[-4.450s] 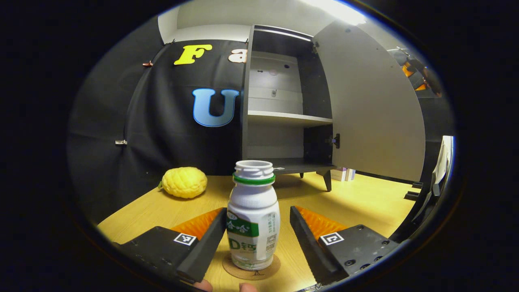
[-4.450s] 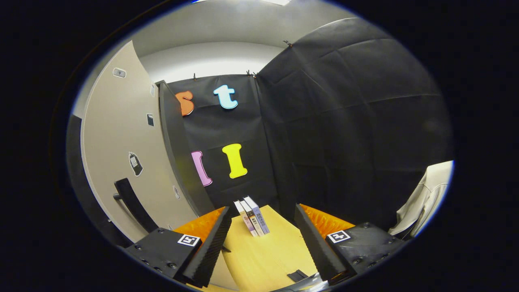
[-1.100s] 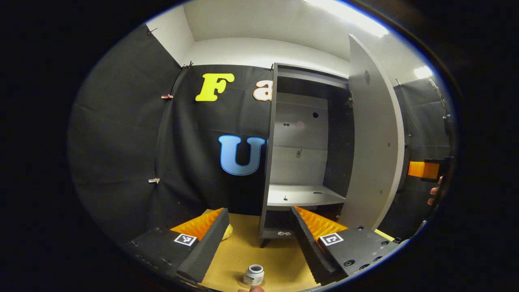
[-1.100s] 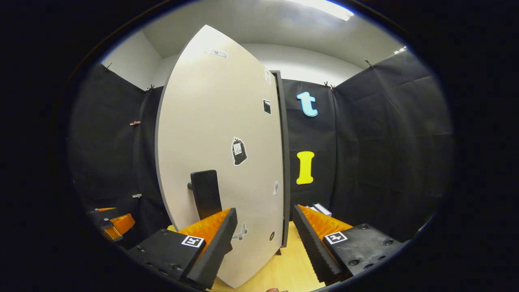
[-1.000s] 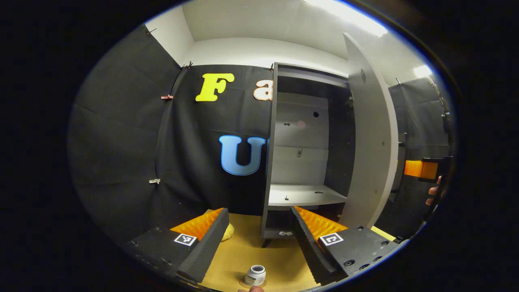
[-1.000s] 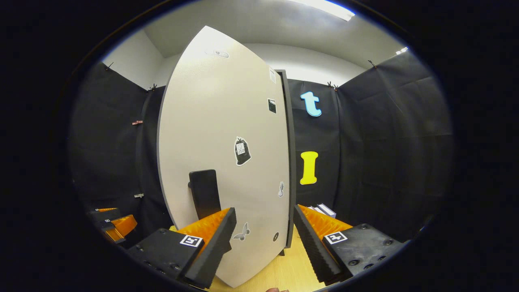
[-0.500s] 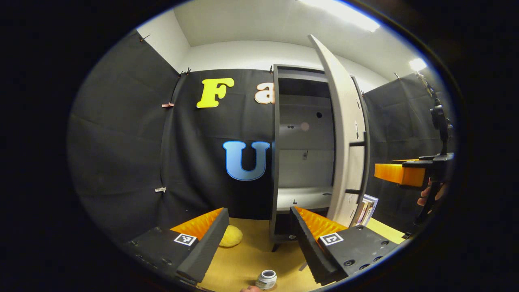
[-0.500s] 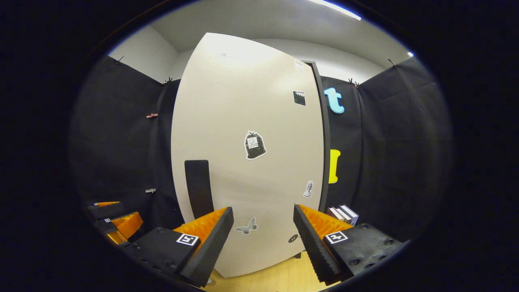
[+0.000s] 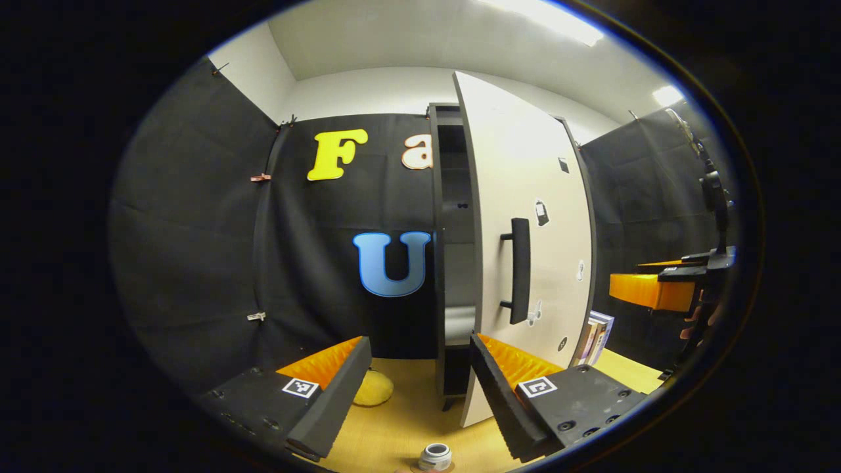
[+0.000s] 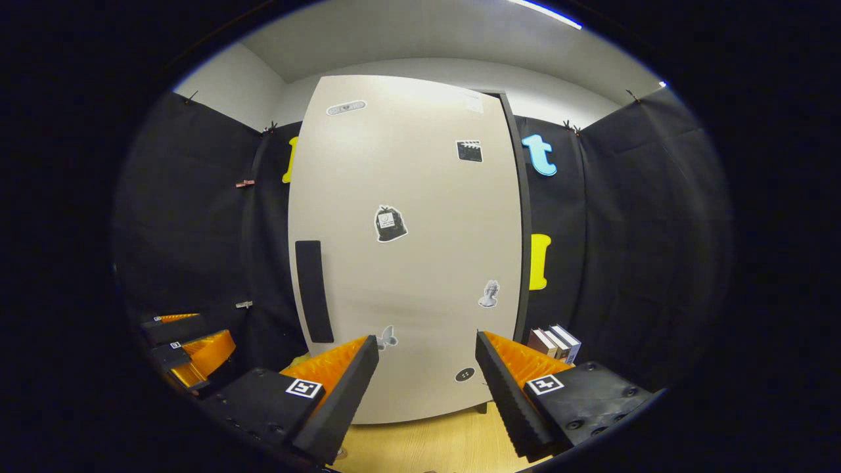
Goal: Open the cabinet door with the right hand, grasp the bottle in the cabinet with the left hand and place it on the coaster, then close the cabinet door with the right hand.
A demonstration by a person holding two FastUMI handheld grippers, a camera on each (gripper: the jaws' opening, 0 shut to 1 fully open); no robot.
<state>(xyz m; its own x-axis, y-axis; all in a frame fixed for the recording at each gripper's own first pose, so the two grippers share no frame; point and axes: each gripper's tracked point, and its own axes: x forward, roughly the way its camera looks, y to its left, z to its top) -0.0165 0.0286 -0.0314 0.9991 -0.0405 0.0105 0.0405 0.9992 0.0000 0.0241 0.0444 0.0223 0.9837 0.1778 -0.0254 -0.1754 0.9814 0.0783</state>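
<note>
The beige cabinet door (image 10: 404, 249) hangs nearly closed because the right claw (image 10: 426, 387), spread wide and holding nothing, faces it to push.

pale door (image 10: 407, 263), apparently black handle (image 10: 311, 291)

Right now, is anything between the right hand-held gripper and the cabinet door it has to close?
Nothing visible. The right hand-held gripper faces the cabinet door with open jaws and bare space between; the door remains slightly ajar in the left gripper view.
</note>
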